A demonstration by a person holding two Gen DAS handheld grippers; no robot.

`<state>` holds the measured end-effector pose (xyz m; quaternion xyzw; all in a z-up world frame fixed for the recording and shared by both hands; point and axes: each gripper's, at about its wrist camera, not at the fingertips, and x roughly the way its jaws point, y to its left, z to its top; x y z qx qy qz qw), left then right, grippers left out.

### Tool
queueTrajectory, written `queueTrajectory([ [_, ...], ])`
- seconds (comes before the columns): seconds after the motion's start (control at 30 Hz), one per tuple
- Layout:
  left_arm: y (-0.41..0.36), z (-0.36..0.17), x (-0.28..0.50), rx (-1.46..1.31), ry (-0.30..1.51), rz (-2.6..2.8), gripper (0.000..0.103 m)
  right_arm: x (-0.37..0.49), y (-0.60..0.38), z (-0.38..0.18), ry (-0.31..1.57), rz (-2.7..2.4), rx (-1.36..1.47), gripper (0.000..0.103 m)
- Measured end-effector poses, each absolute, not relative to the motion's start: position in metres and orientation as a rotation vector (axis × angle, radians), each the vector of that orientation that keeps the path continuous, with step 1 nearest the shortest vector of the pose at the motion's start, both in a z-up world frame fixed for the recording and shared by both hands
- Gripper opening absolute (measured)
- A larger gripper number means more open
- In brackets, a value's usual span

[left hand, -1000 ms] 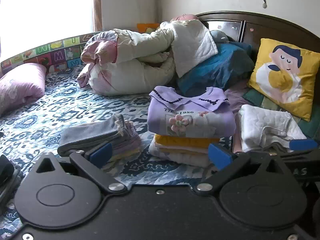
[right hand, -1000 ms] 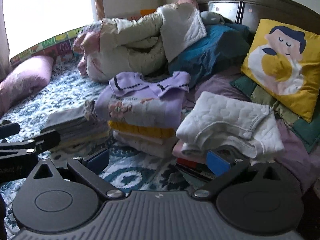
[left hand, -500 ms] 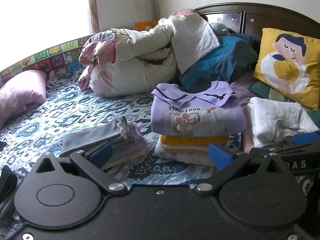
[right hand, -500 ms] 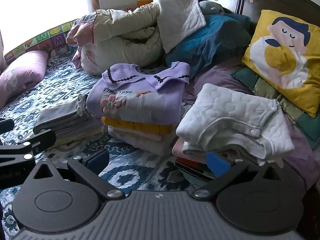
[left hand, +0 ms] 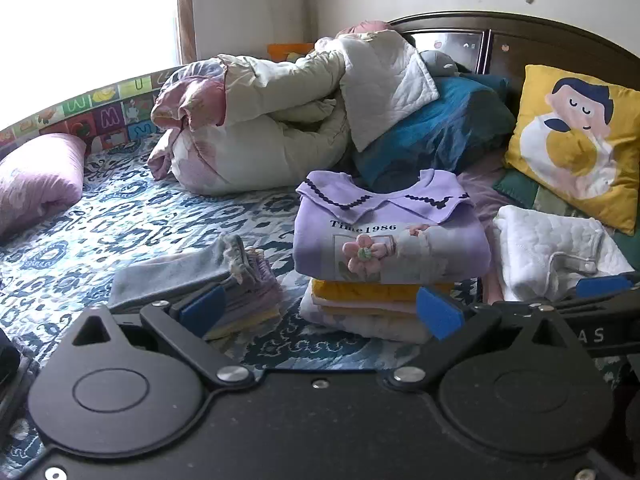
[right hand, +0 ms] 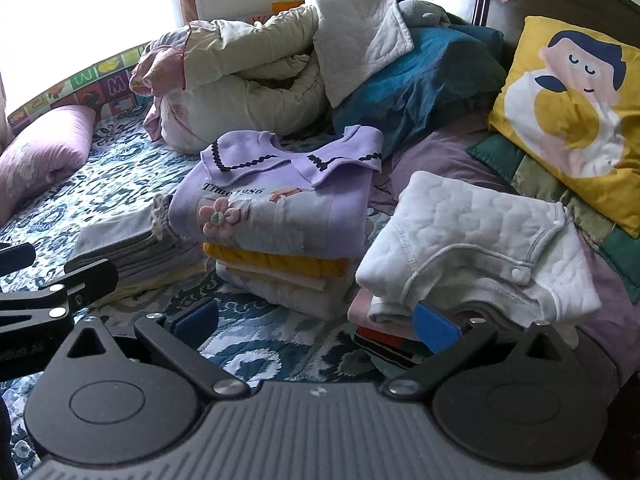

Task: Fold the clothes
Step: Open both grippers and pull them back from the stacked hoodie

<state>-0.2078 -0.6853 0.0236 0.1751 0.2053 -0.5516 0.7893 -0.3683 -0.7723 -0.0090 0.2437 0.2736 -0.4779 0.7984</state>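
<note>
Three folded piles sit finished on the bed (left hand: 132,208): grey stack (left hand: 180,276), lavender sweatshirt (left hand: 390,240) pile, white quilted garment (right hand: 476,240). Both views have drawn back slightly over the last second; left gripper (left hand: 320,310) and right gripper (right hand: 316,322) hang spread and empty, so folding looks done.

The left gripper (left hand: 318,312) has a flat matte black body with two large round black discs, each marked with a raised ring, and teardrop-shaped covers with a small triangular cutout near the top. Black linkage bars run from silver rivets near the middle out to the fingers, whose tips carry blue pads (left hand: 439,312). Small silver screws dot the body's edges. The right gripper (right hand: 316,322) is built the same way, but its middle plate is grey and ribbed with fine lengthwise grooves. Seen from the left camera, its black side bears pale letters, apparently "AS", though the rest is cut off.
</note>
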Motion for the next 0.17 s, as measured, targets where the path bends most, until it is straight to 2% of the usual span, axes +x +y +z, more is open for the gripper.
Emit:
queueTrajectory([
  [0.17,-0.6821,0.0273,-0.2112,0.357,0.421,-1.197,0.103,-0.3702,-0.7724,-0.0077,0.580,-1.024,0.525,0.103],
])
